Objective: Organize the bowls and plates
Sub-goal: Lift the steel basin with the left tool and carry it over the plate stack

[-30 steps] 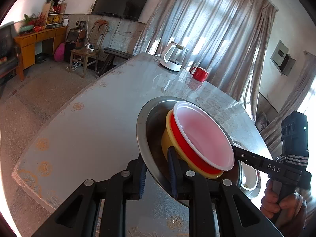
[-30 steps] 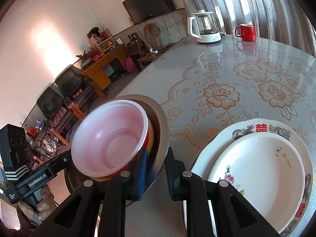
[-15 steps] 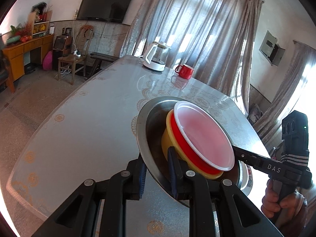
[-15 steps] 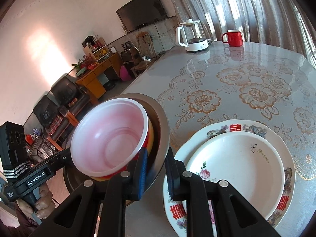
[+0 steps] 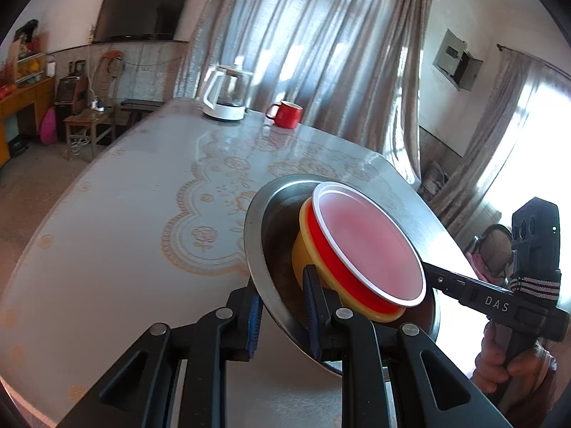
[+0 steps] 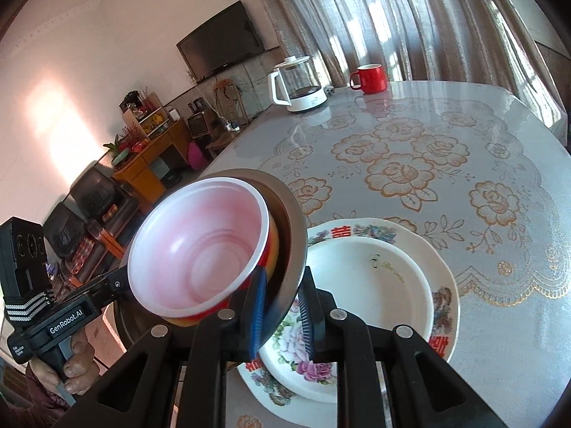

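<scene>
Your left gripper (image 5: 282, 315) fingers (image 5: 311, 306) pinch the near rim of the metal plate (image 5: 257, 235); your right gripper (image 6: 282, 315) fingers (image 6: 257, 306) pinch the opposite rim. The plate hangs tilted above the surface (image 6: 446, 178), clear of it. On the plate sits a yellow bowl (image 5: 301, 249) with a red bowl (image 5: 332, 264) nested inside, white-rimmed and pink within. Both grippers point downward and face each other; your hand (image 5: 506, 360) wraps the right handle, your other hand (image 6: 76, 367) the left. The right gripper reads "DAS", the left "GenRobot.AI". Just beside the plate, a white shallow plate (image 6: 371, 296) lies on a floral plate (image 6: 446, 306) with red characters. Floral cloth covers the surface; a kettle (image 6: 299, 85) and red mug (image 6: 371, 78) stand at the far end. Curtains (image 6: 392, 21) and a wall TV (image 6: 221, 50) are behind.
</scene>
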The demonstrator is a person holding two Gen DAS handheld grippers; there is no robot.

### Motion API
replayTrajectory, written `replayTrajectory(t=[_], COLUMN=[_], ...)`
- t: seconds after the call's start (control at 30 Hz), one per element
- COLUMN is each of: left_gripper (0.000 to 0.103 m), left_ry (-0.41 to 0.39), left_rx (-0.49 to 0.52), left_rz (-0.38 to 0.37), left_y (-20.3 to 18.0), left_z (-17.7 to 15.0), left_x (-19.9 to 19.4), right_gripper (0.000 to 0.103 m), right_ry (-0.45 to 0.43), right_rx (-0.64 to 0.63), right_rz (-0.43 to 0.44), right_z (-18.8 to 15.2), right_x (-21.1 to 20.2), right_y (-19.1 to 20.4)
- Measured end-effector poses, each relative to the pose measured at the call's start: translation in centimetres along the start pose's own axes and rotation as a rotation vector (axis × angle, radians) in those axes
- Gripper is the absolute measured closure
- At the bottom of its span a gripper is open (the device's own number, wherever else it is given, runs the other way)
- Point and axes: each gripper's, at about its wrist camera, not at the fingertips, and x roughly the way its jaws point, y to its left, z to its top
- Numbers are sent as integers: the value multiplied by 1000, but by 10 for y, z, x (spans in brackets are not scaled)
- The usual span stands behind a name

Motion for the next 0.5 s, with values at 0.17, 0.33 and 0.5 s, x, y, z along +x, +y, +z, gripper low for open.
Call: replayTrajectory(t=[0.17, 0.33, 0.5], left_gripper=[83, 82, 82], left_ry=[40, 86, 123], left_rx=[29, 54, 58], left_rz=[-45, -77, -93], left_y=[-22, -41, -48], left_z=[0, -4, -9], left_x=[16, 36, 49], right_gripper=[86, 86, 86], right_ry=[-13, -11, -2], right_rx=[37, 77, 108], right_rz=[-50, -96, -117], right_z=[-6, -12, -17], right_x=[-16, -26, -27], right_y=[-19, -41, -57])
